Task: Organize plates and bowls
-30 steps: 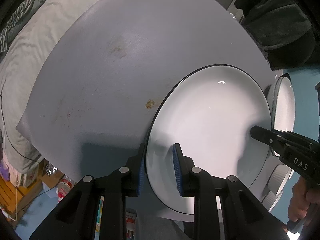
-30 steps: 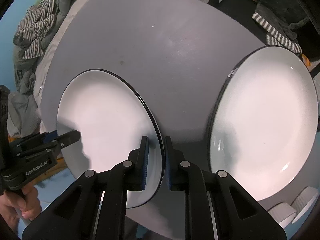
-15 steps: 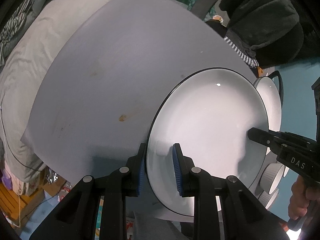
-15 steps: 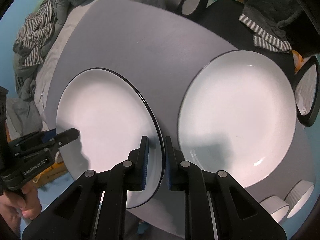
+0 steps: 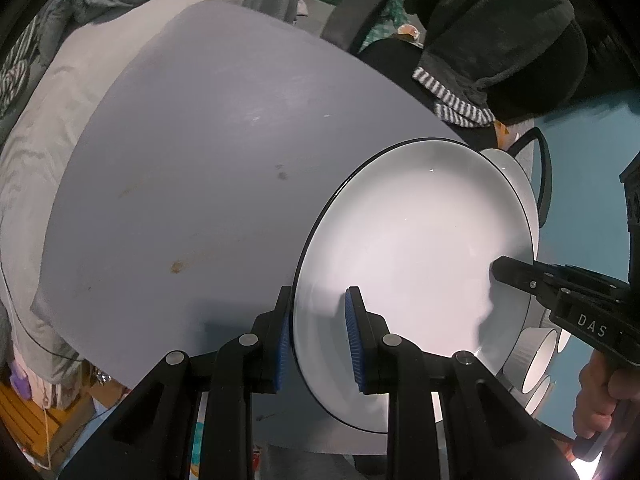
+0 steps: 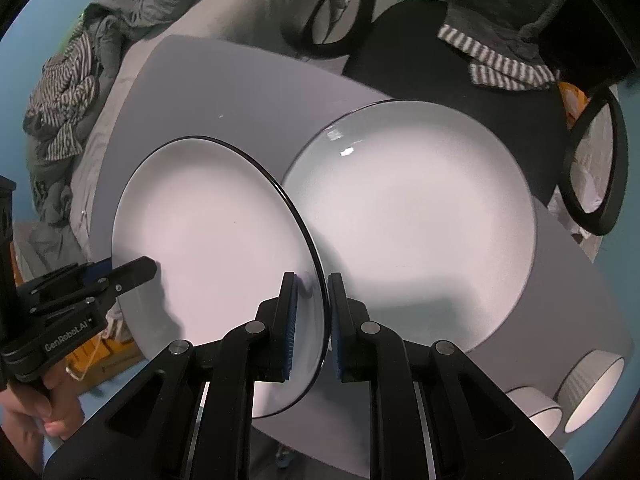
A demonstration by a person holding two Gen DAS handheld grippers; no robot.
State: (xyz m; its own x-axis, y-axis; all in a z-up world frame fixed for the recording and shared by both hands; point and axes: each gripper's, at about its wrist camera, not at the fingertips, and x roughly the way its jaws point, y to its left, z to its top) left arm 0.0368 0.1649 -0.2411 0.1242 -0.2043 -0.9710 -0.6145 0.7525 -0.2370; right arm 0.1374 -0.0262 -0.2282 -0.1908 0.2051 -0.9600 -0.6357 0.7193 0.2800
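Both the left gripper (image 5: 316,338) and the right gripper (image 6: 312,322) clamp opposite rims of one round white black-rimmed plate (image 6: 216,252), held above the grey table (image 5: 192,184). A second identical plate (image 6: 416,224) lies just beyond on the table, and two white ribbed bowls (image 6: 592,388) stand at the right gripper's lower right.

White letters reading "DAS" are showing on the black body of the right hand-held gripper (image 5: 498,272), seen at the right edge of the left wrist view. White lettering reading "GenRobot.AI" is showing on the black body of the left hand-held gripper (image 6: 150,266), at the lower left of the right wrist view.
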